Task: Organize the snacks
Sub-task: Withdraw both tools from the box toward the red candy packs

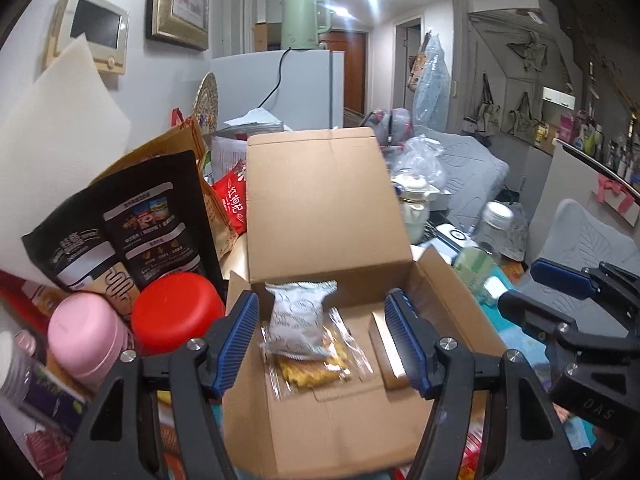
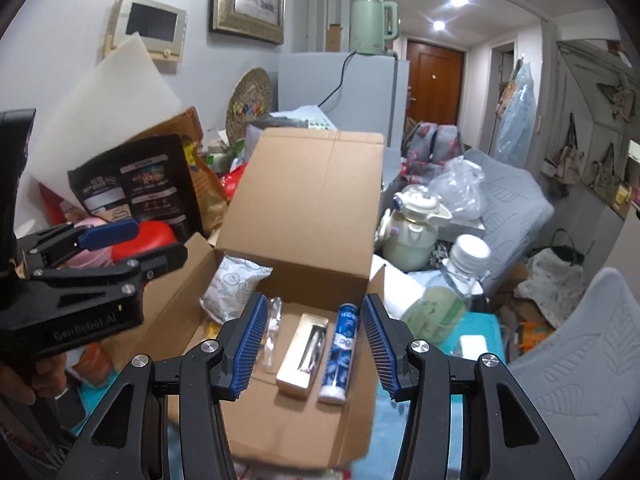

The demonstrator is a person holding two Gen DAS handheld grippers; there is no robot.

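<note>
Left wrist view: cardboard box (image 1: 332, 360) filling the centre, lid flap standing upright behind, packed so far with a white snack pouch (image 1: 298, 314) leaning on the back wall, a clear-wrapped yellow snack (image 1: 316, 368) flat beneath it, and a beige carton (image 1: 390, 360) at centre right. Left gripper (image 1: 324, 344) at lower centre, jaws parted and empty, framing the pouch without touching it. Right gripper (image 1: 552, 284) at the right edge, seen side-on.

Right wrist view: same box (image 2: 296, 432), with a blue-and-white tube (image 2: 340, 348) just beside the carton (image 2: 302, 354). Right gripper (image 2: 314, 344) at lower centre, jaws apart, gripping nothing. Left gripper (image 2: 132, 246) at middle left.

Likely trouble: upright lid flopping forward onto a reaching gripper; tilted pouch sliding down over the flat snack; red-lidded jar (image 1: 178, 312) and pink bottle (image 1: 86, 336), crowded at the box's left wall, getting knocked by the left gripper.

Hard to make out: box's near wall and front floor hidden behind the gripper bodies; labels on pouch and tube unreadable; table surface buried under clutter; further loose snacks not identifiable.
</note>
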